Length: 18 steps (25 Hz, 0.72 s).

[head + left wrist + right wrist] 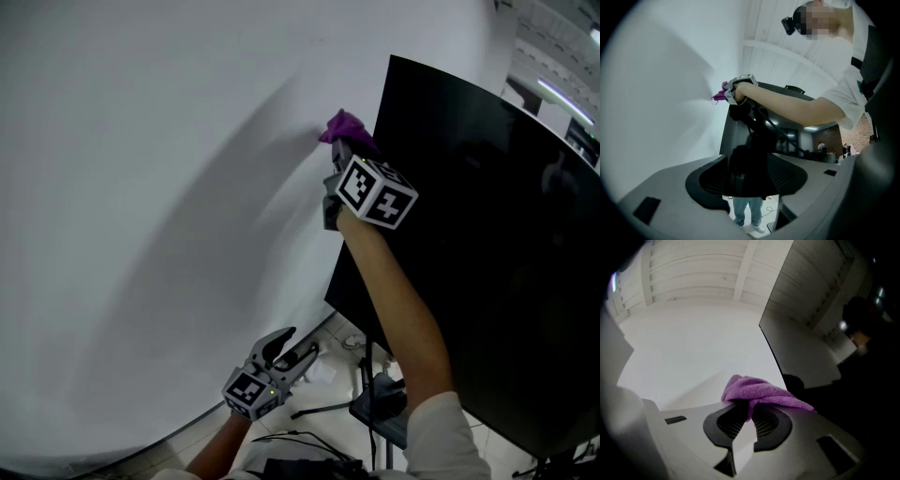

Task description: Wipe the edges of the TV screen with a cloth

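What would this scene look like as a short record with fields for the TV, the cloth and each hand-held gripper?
TV screen: TV screen, dark, in front of a white wall
Cloth: purple cloth, at the upper part of the TV screen's left edge
Right hand-held gripper: right hand-held gripper, raised, jaws closed on the purple cloth
Left hand-held gripper: left hand-held gripper, held low, jaws apart, nothing between them
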Tool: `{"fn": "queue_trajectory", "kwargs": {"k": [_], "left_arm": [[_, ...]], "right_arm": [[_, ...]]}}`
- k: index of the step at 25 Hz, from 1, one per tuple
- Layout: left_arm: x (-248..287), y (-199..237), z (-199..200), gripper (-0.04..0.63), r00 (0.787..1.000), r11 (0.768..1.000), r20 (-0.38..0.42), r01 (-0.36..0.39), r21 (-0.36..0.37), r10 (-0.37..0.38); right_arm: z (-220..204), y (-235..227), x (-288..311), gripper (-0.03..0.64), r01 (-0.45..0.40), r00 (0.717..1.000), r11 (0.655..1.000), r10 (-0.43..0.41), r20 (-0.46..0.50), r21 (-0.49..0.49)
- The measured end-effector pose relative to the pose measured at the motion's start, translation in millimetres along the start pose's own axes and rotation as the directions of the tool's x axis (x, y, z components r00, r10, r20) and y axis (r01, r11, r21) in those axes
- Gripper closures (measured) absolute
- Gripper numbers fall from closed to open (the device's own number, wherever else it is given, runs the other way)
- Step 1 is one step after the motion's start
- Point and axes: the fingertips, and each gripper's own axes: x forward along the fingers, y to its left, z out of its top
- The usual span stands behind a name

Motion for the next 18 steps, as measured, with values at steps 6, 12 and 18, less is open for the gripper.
{"fn": "queue_trajectory", "kwargs": {"k": [6, 12, 18], "left_arm": [[5, 0, 10, 0.351, 1.0, 1.0, 0.026, 0.016, 0.015, -0.017], [-6, -8, 7, 0.351, 1.0, 1.0, 0.028, 0.007, 0.003, -0.007], [-21, 2, 2, 0.351, 0.998, 0.998, 0.033, -0.046, -0.035, 0.047]], "right_arm": [[53, 6, 9, 0.571, -0.003, 0.999, 0.999, 0.005, 0.051, -0.05], [98, 16, 18, 0.571, -0.002, 0.997, 1.0, 0.004, 0.077, -0.03], [147, 24, 29, 0.571, 0.013, 0.991, 0.995, 0.001, 0.132, -0.103]]}}
